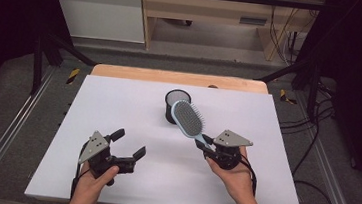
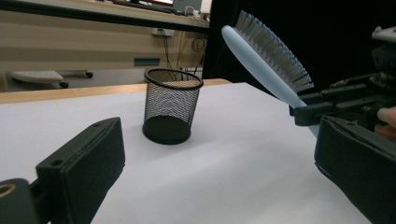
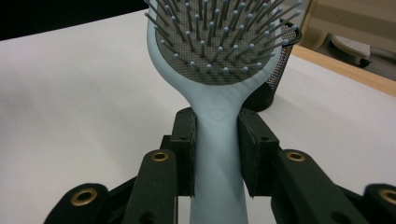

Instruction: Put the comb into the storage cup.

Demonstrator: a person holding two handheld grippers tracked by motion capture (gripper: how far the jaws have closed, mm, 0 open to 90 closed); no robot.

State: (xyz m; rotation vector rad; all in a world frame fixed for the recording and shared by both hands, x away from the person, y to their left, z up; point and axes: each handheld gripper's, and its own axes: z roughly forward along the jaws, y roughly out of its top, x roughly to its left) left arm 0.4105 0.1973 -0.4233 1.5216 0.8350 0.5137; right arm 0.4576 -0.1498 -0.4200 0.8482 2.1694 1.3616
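The white-topped bench (image 1: 118, 106) carries one standing thing, a black wire-mesh cylindrical cup (image 1: 175, 105) set upright near the far middle. The light blue plastic paddle hairbrush with a grey bristle pad (image 1: 189, 119) is off the bench, held by its handle in the right gripper (image 1: 208, 146), whose jaws are clamped on either side of the handle just below the head. The head slants up and away toward the cup, bristles facing upward. The left gripper (image 1: 128, 144) hovers over the near left of the bench with its jaws apart and nothing between them.

The step in hand looks like standing the brush in the cup. To do it well, the brush probably has to be turned so the handle end leads down into the opening. Since the right gripper covers that handle, the free left gripper could take the head first. The light cup may tip if the brush catches its rim, so a centred, slow descent is wise.

The lower end of the handle is cut off in the right gripper view, and the brush head hides part of the cup's rim there.
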